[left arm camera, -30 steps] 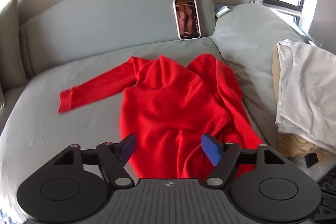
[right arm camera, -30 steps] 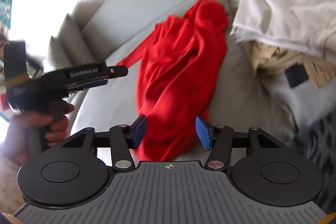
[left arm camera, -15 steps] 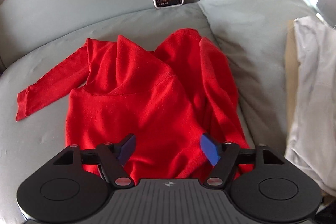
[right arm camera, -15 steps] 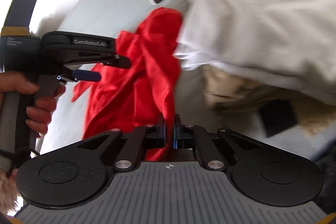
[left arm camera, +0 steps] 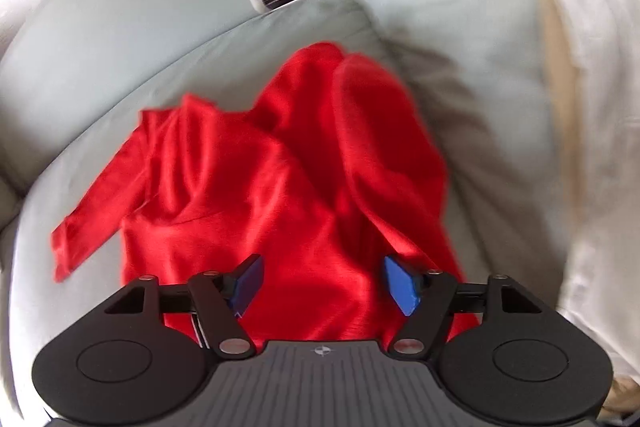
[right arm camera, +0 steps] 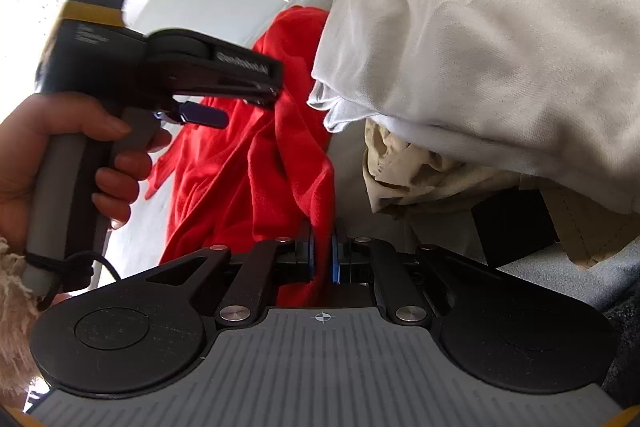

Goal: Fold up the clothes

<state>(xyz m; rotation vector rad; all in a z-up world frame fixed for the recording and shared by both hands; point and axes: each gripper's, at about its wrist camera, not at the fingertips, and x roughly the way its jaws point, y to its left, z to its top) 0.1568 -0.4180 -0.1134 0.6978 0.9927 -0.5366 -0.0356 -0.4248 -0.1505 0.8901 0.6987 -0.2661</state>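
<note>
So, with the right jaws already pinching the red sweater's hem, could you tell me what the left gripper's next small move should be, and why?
Probably lower the left gripper onto the hem of the red knit sweater and finish the grip. Its jaws are closing but touch no fabric yet, while the right gripper is shut on the other hem corner; a second hold would let both pull the crumpled body flat on the grey bed sheet.

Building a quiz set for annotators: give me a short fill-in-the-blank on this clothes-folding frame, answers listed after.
1. The right hand-held gripper is shut on the ____ sweater.
2. The pads of the left hand-held gripper, its jaws closing, are colored ____.
3. Propped against the sofa backrest stands a ____.
4. The white cloth lies on top of a ____ garment.

Answers: red; blue; phone; beige
</note>
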